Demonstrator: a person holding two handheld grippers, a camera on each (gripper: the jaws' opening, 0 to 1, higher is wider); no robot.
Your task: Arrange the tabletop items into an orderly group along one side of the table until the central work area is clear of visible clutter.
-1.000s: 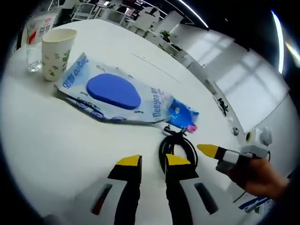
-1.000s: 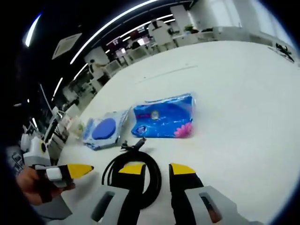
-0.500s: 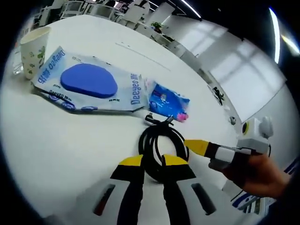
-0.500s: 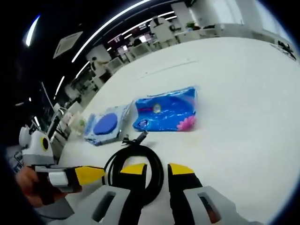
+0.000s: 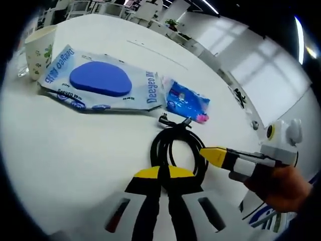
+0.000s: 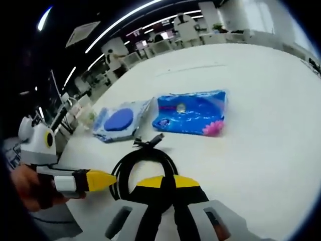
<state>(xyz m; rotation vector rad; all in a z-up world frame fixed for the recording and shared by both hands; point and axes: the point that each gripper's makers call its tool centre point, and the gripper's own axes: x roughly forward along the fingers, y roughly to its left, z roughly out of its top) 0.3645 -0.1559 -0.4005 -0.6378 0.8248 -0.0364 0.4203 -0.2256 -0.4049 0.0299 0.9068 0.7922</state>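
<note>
A coiled black cable (image 5: 176,146) lies on the white table (image 5: 60,150). My left gripper (image 5: 164,173) is shut on the coil's near edge, its yellow tips pressed together. In the right gripper view the cable (image 6: 142,163) loops just ahead of my right gripper (image 6: 168,181), which is shut on its near rim. The right gripper (image 5: 214,154) also reaches in from the right in the left gripper view, its tip at the coil's side. A wet-wipes pack (image 5: 95,80) with a blue lid and a blue tissue pack (image 5: 186,100) lie flat beyond the cable.
A paper cup (image 5: 37,46) stands at the far left beside the wipes pack. In the right gripper view the tissue pack (image 6: 193,113) and wipes pack (image 6: 120,119) lie side by side. A hand (image 5: 281,186) holds the right gripper. Office chairs and desks stand beyond the table.
Both grippers moved in over the cable coil and closed: their jaws stood apart before and now meet on the coil's edge. The packs and cup lie where they were.
</note>
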